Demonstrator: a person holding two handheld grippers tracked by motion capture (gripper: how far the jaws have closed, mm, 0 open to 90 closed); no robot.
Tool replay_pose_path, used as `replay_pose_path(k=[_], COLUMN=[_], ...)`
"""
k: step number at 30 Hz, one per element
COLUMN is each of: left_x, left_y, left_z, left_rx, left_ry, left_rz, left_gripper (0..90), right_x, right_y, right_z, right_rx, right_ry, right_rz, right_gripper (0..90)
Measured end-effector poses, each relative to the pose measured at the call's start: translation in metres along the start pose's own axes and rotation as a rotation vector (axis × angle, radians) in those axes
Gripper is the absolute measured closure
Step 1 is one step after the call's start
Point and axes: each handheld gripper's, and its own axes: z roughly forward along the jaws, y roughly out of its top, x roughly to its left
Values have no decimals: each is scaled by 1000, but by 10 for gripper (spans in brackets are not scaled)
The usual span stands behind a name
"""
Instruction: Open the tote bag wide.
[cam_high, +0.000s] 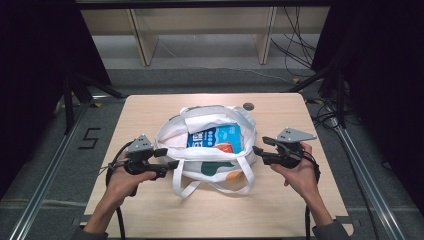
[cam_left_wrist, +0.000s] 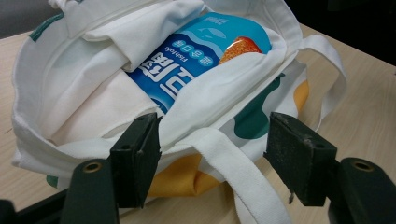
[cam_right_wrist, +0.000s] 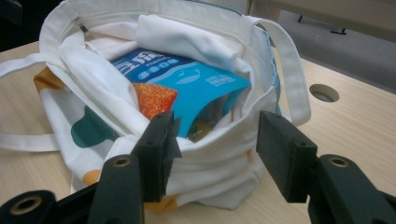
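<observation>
two hand-held grippers flank a white canvas tote bag (cam_high: 210, 150) with green and orange patches, slumped mid-table on the pale wooden table (cam_high: 280, 200). a blue snack packet (cam_high: 216, 137) lies inside. left gripper (cam_high: 172, 164) and right gripper (cam_high: 256, 149) both gape, released, straddling the bag's rim.

Pale wooden worktop (cam_high: 280, 200) with a round cable hole (cam_high: 248, 106) at its far edge, cables (cam_high: 295, 45) trailing on the floor behind, wooden shelving (cam_high: 145, 35) beyond.
</observation>
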Motion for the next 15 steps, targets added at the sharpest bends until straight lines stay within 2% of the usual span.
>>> replay_pose_path(k=[1, 3, 4, 6, 7, 8, 11, 12, 14, 15], left_x=[-2, -4, -5, -8, -9, -11, -14, -15, -17, -18], left_y=[-1, -1, -1, -2, -2, -2, -3, -4, -5, -6], left_z=[-1, -3, -3, -4, -5, -5, -7, -7, -8, -9], left_rx=[-10, -5, -7, -13, -5, -9, -17, -16, -15, -15], left_ry=[8, 0, -1, 2, 1, -9, -13, -13, -10, -15], left_rz=[2, 1, 5, 12, 15, 10, 15, 20, 27, 24], left_gripper=[339, 330, 327, 322, 319, 315, 309, 305, 302, 301], right_x=[2, 1, 2, 4, 2, 3, 5, 5, 5, 8], right_y=[0, -1, -2, -3, -3, -4, -6, -7, -8, -9], right_z=[-1, -3, -3, -4, -5, -5, -7, -7, -8, -10], right_rx=[7, 2, -10, 0, -6, -14, 0, -12, -12, 0], right_ry=[5, 1, -10, -6, -8, -11, 0, -14, -11, -6], right_rz=[24, 4, 12, 25, 6, 13, 25, 8, -2, 25], right_gripper=[470, 461, 458, 452, 448, 443, 431, 426, 417, 412])
